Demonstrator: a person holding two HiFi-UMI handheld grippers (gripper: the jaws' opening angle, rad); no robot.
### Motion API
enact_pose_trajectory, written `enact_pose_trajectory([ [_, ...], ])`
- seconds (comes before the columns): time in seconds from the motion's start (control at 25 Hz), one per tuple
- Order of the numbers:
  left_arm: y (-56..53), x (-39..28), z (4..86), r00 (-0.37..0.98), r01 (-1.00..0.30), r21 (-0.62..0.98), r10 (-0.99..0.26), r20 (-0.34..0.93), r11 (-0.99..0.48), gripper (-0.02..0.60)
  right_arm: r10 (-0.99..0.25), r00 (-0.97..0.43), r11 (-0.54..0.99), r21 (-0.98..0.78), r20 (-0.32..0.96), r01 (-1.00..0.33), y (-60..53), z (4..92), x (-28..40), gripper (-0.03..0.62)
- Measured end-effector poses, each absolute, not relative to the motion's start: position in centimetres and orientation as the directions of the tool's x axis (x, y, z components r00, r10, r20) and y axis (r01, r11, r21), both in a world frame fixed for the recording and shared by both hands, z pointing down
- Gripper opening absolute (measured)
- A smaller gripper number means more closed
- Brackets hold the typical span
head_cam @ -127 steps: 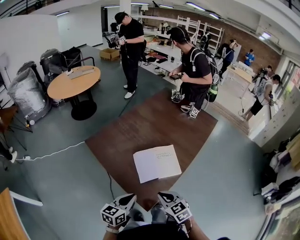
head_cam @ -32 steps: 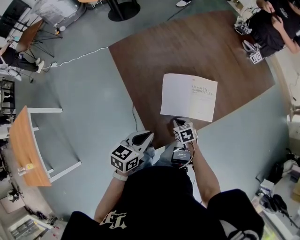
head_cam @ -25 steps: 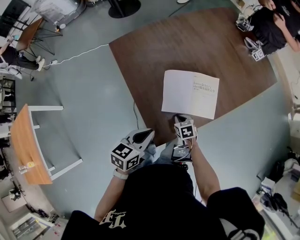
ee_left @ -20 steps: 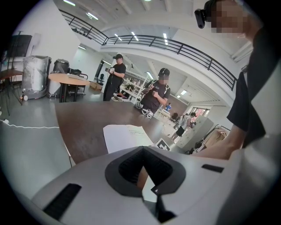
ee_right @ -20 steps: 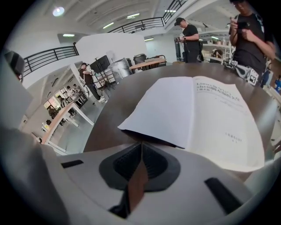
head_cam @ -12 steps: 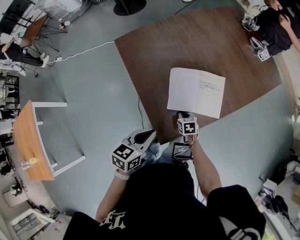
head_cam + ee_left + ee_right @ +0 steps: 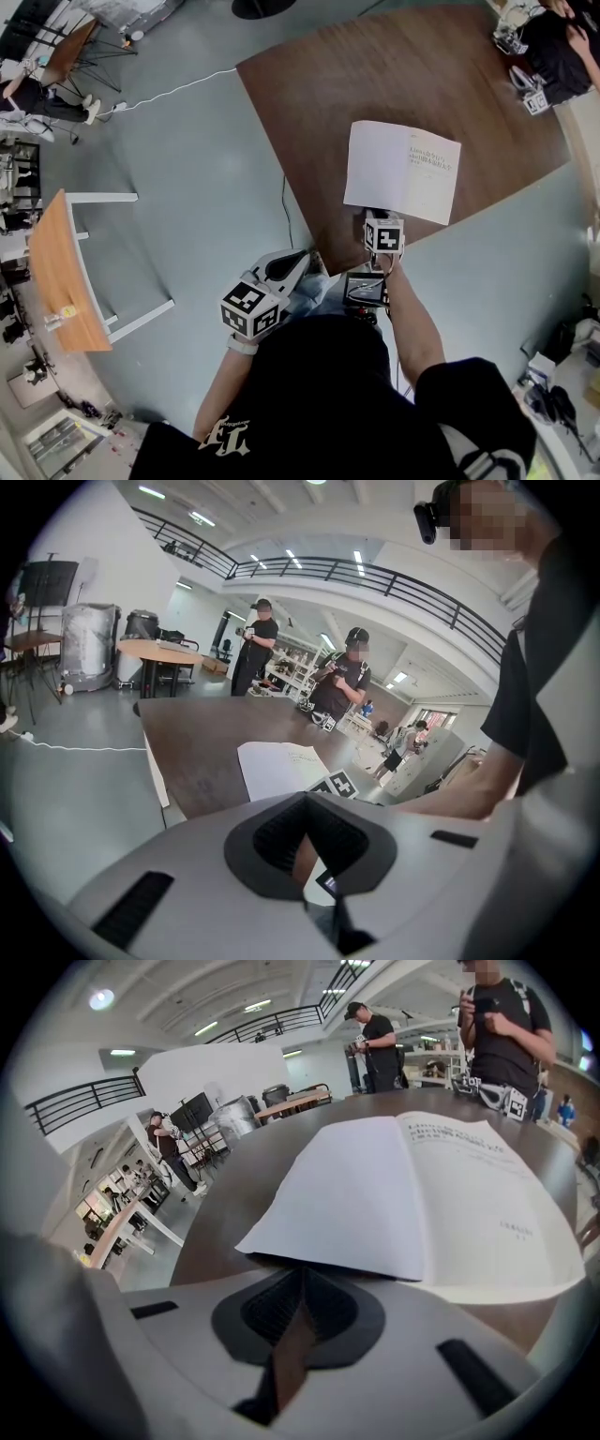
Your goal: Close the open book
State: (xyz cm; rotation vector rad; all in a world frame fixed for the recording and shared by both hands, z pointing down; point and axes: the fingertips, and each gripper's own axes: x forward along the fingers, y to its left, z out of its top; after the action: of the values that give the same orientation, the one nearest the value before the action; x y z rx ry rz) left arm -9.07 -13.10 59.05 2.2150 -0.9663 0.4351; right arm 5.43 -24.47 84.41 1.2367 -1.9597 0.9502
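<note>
The open book [image 7: 403, 171] lies flat with white pages up on the brown table [image 7: 375, 75]. My right gripper [image 7: 374, 215] is at the book's near edge, jaws shut and empty; in the right gripper view the book [image 7: 412, 1194] fills the space just beyond the right gripper [image 7: 298, 1330], its left page slightly lifted. My left gripper [image 7: 302, 259] hangs off the table's near-left edge, shut with nothing in it. In the left gripper view the book [image 7: 279, 766] lies ahead of the left gripper [image 7: 302, 850], with the right gripper's marker cube [image 7: 337, 785] beside it.
A person [image 7: 553, 47] with grippers stands at the table's far right corner. A white cable [image 7: 178, 89] runs across the grey floor on the left. A wood-topped white table [image 7: 56, 281] stands at the far left. Two people [image 7: 258, 658] stand beyond the table.
My right gripper has moved forward up to the book's near edge. The left gripper has stayed low by the table's edge. The book is still open.
</note>
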Motion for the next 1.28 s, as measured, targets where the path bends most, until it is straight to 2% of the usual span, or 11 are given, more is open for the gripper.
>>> enact_pose_trajectory([
  [0.48, -12.2, -12.3, 59.0, 0.662, -0.749, 0.432, -0.527, 0.534, -0.503, 0.003, -0.54, -0.339, 0.244, -0.242, 0.77, -0.939, -25.0, 83.0, 4.8, -0.005],
  [1.28, -12.5, -9.5, 57.7, 0.737, -0.668, 0.423, -0.464, 0.492, -0.612, 0.003, -0.633, -0.289, 0.17, -0.235, 0.719, -0.957, -24.4, 78.2, 7.7, -0.008],
])
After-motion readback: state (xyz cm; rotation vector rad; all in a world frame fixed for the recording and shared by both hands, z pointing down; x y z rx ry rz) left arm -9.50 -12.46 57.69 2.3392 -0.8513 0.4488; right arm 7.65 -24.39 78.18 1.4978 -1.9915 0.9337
